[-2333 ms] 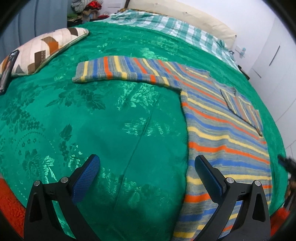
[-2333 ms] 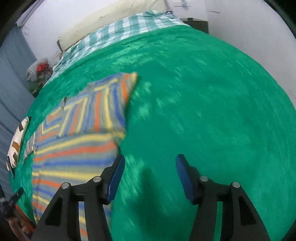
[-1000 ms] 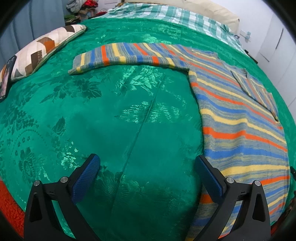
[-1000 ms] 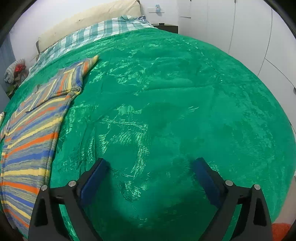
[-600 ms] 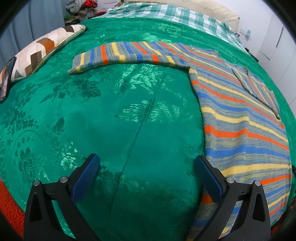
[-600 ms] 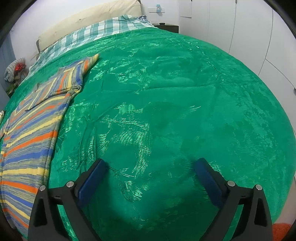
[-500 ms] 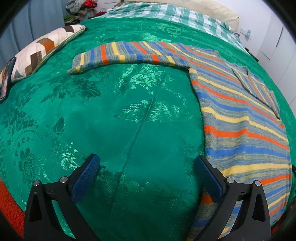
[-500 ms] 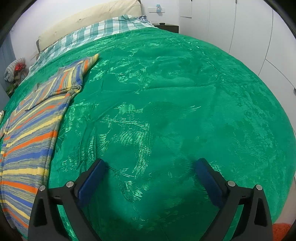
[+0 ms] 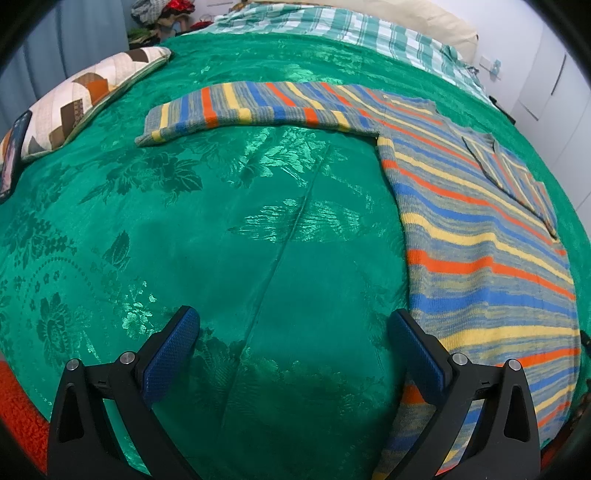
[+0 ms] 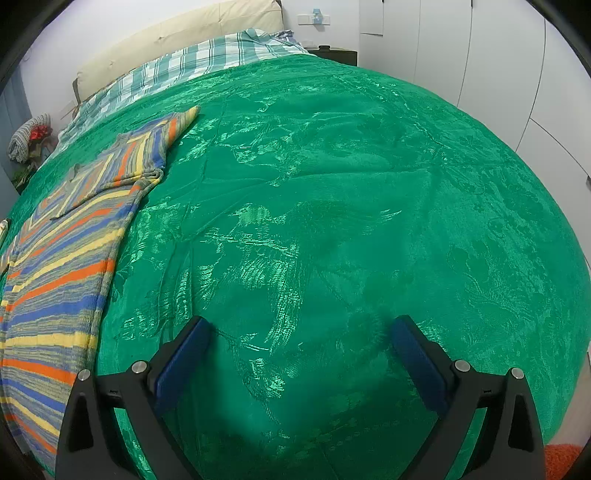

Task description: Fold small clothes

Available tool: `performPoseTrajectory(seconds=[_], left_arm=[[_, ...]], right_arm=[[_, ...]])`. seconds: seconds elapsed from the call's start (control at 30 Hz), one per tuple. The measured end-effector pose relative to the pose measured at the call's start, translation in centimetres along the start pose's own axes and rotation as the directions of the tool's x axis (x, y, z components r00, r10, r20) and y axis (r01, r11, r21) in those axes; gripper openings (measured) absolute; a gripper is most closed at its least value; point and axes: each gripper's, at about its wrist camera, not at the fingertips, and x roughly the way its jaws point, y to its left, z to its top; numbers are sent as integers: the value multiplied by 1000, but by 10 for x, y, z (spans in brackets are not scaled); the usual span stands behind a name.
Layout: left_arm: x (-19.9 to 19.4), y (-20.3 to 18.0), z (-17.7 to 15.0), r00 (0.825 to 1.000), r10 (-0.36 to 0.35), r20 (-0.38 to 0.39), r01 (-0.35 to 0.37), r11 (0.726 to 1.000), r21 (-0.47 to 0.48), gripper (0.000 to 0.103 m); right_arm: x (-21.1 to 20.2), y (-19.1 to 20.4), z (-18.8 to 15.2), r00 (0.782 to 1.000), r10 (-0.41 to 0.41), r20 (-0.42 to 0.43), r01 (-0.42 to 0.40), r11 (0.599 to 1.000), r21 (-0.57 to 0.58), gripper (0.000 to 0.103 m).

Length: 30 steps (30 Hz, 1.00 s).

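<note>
A striped sweater [image 9: 472,236] in blue, orange, yellow and grey lies flat on the green bedspread [image 9: 221,229]. One sleeve [image 9: 243,107] stretches out to the left; the other sleeve [image 10: 136,158] is folded onto the body. In the right wrist view the sweater [image 10: 55,273] lies at the far left. My left gripper [image 9: 295,343] is open and empty above bare bedspread, its right finger at the sweater's left edge. My right gripper [image 10: 301,350] is open and empty over bare bedspread [image 10: 332,206], to the right of the sweater.
A patchwork pillow [image 9: 77,99] and a phone [image 9: 11,155] lie at the far left of the bed. A checked sheet [image 9: 332,26] and headboard are at the far end. White wardrobe doors [image 10: 480,66] stand to the right. An orange rug [image 9: 18,417] shows below.
In 2.3 s the right gripper swung right, off the sweater's edge, and opened wider. The left gripper shifted slightly left. Both have held still for the last half second.
</note>
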Motion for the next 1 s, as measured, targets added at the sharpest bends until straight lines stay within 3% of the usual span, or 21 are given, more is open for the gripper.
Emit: performPoseTrajectory(seconds=[0.57, 0.67, 0.77, 0.87, 0.9, 0.93, 1.0], left_arm=[[-2, 0, 0, 1000, -4, -5, 4, 1000, 0, 102], [-10, 12, 8, 997, -76, -12, 76, 996, -49, 102], [-23, 54, 32, 981, -188, 44, 193, 959, -207, 102], [-24, 127, 61, 964, -225, 144, 266, 864, -427, 102], [-20, 141, 67, 962, -228, 152, 273, 848, -454, 102], [-14, 153, 74, 963, -226, 149, 270, 840, -471, 101], [4, 170, 89, 972, -207, 112, 235, 851, -470, 101]], right_arm=[[1, 1, -1, 1000, 1, -2, -2, 1000, -3, 99], [1, 1, -1, 1000, 2, -2, -2, 1000, -2, 99], [1, 1, -1, 1000, 2, -2, -2, 1000, -3, 99], [2, 1, -1, 1000, 3, -4, -3, 1000, -3, 100], [2, 1, -2, 1000, 4, -4, -4, 1000, -2, 100], [2, 1, -1, 1000, 4, -5, -4, 1000, -2, 100], [2, 1, -1, 1000, 2, -6, -2, 1000, -2, 101]])
